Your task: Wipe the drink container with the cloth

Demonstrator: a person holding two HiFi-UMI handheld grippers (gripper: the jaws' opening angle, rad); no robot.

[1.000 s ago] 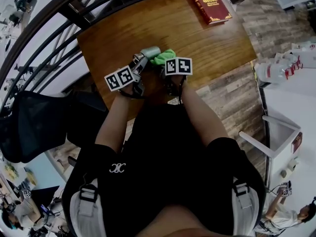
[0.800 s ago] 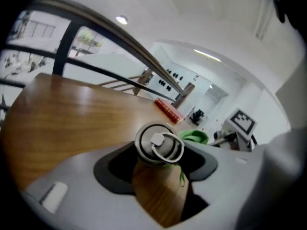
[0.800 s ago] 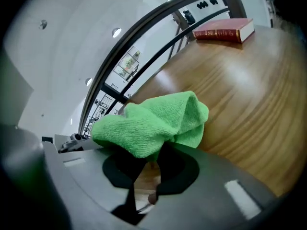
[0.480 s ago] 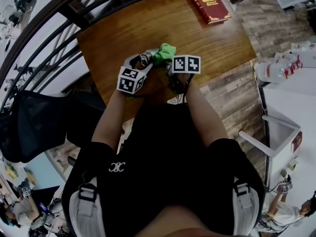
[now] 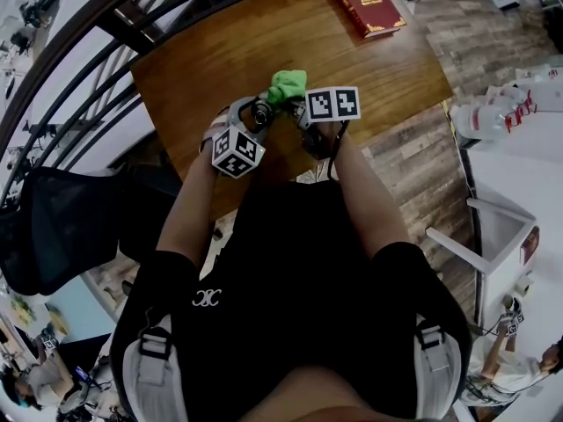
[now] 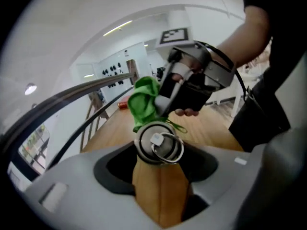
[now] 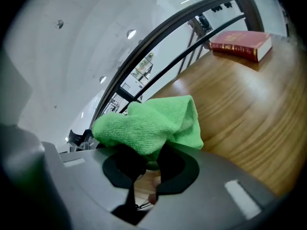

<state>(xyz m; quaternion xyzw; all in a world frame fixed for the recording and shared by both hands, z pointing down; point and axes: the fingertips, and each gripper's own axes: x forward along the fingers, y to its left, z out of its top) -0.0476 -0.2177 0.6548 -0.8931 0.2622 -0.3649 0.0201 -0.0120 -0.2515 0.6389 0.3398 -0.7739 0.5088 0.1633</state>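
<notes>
Left gripper (image 5: pixel 252 117) clamped on metal drink bottle (image 6: pixel 158 147), held above wooden table (image 5: pixel 369 64). Right gripper (image 5: pixel 299 112) pinches bunched green cloth (image 7: pixel 151 121), which is just beside bottle's ring cap. Red book (image 5: pixel 365 3) at far corner of table.

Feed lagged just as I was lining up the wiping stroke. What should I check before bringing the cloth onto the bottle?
1. Left claw holds the bottle: ok, jaws closed on it just below the top.
2. Cap in place: ok, ring lid sits on the bottle.
3. Right claw holds the cloth: ok, green cloth bunched in its jaws.
4. Cloth touching the bottle: cannot tell; it sits right beside the cap.
5. Book out of the way: ok, at the far corner of the table.
</notes>
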